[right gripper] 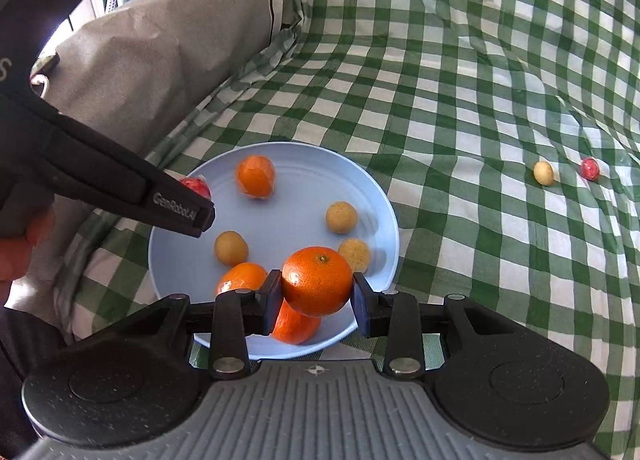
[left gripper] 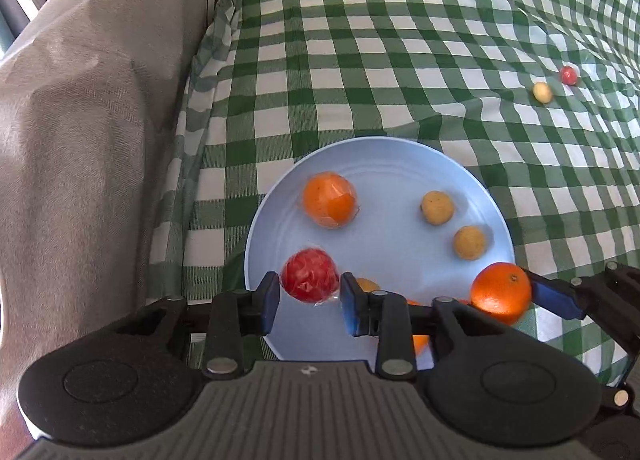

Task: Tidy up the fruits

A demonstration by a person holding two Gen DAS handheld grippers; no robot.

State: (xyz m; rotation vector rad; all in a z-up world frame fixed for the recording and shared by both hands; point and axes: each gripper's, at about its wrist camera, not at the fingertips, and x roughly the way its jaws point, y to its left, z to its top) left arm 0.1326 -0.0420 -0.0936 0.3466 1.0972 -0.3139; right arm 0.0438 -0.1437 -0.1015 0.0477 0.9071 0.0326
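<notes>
A light blue plate [left gripper: 392,164] [right gripper: 304,156] lies on the green checked cloth and holds several oranges and small tan fruits. My left gripper [left gripper: 309,300] is shut on a red wrapped fruit [left gripper: 310,275] over the plate's near left rim; it also shows in the right wrist view [right gripper: 196,186]. My right gripper [right gripper: 316,292] is shut on an orange [right gripper: 317,280] [left gripper: 500,292] held above the plate's near right side. A wrapped orange [left gripper: 329,199] [right gripper: 256,176] lies at the plate's far side. A tan fruit [left gripper: 542,92] [right gripper: 544,173] and a small red fruit [left gripper: 569,75] [right gripper: 590,169] lie on the cloth far right.
A grey-brown covered cushion [left gripper: 88,100] [right gripper: 160,32] rises along the left, close to the plate. The checked cloth [left gripper: 400,40] is wrinkled toward the right. The left gripper's body [right gripper: 100,176] crosses the left of the right wrist view.
</notes>
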